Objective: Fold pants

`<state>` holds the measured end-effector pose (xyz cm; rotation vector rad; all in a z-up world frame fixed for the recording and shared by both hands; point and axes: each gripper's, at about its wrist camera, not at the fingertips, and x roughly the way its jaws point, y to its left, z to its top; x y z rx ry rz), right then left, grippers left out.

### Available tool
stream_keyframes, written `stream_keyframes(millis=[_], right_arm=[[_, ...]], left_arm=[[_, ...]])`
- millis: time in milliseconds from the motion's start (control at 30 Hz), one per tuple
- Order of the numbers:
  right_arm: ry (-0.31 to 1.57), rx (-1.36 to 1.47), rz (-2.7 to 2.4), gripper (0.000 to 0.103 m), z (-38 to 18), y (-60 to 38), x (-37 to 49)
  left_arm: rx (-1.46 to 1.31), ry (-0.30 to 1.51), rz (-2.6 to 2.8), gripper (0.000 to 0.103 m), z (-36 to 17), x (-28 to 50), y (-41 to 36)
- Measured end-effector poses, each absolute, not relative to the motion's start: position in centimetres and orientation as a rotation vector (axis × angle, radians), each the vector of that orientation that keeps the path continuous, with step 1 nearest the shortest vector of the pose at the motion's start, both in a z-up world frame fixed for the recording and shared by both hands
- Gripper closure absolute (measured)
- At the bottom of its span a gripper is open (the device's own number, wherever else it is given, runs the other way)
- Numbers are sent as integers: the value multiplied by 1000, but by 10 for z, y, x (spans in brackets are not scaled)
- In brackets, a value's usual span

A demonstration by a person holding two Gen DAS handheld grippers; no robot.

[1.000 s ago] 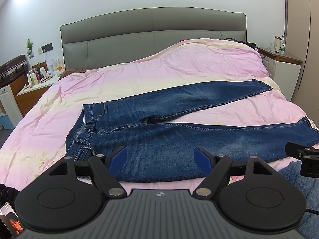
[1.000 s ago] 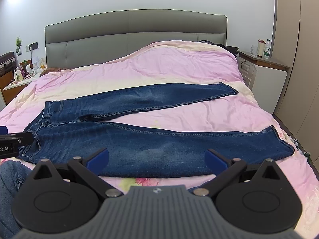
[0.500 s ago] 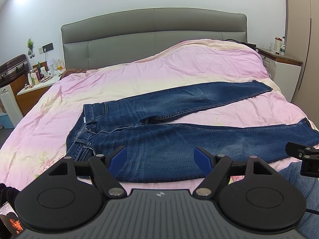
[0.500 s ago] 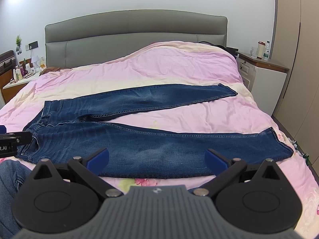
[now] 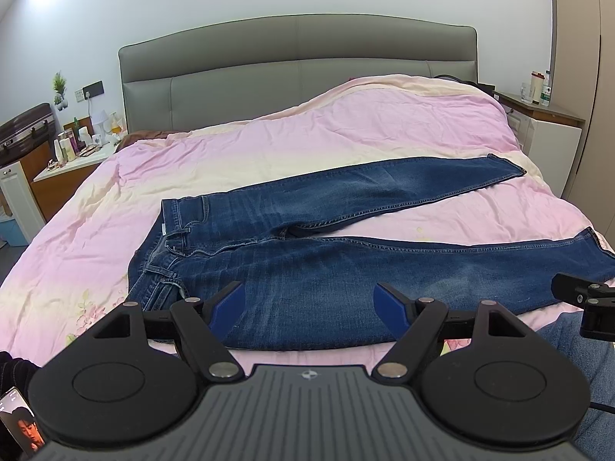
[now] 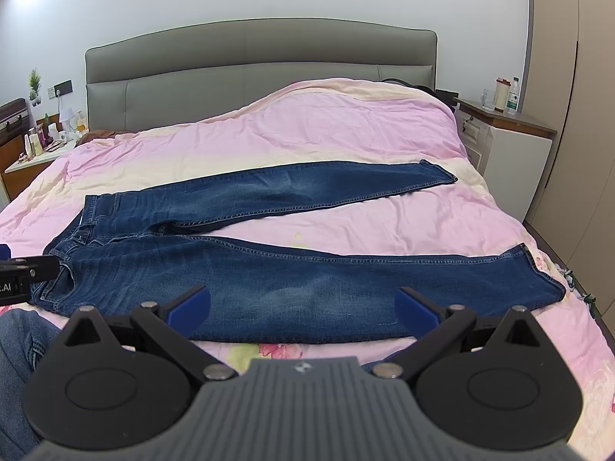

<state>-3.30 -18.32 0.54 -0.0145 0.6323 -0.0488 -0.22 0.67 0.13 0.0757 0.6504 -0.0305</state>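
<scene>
Dark blue jeans (image 5: 307,269) lie flat across the pink bed, waistband at the left, both legs spread apart and running to the right; they also show in the right wrist view (image 6: 292,269). My left gripper (image 5: 309,305) is open and empty, hovering at the near edge of the near leg's thigh. My right gripper (image 6: 301,307) is open and empty, hovering at the near edge of the near leg further right. The tip of the right gripper (image 5: 576,294) shows at the right edge of the left wrist view.
A pink duvet (image 5: 346,134) covers the bed, with a grey headboard (image 5: 296,61) behind. Nightstands with bottles stand at the left (image 5: 73,153) and at the right (image 6: 503,130). The person's jeans-clad knee (image 6: 19,338) is at the bed's near edge. A phone (image 5: 19,426) lies at the lower left.
Both grippers have drifted very slightly; the jeans have not moved and both grippers stay open.
</scene>
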Motion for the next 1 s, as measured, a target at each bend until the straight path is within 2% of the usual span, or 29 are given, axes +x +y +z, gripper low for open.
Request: stream_keyframes(millis=[1000], right_arm=[[648,-16,-35,5,-1,-177,-32]], left_arm=[[57,654,-12,14,1,-6,15]])
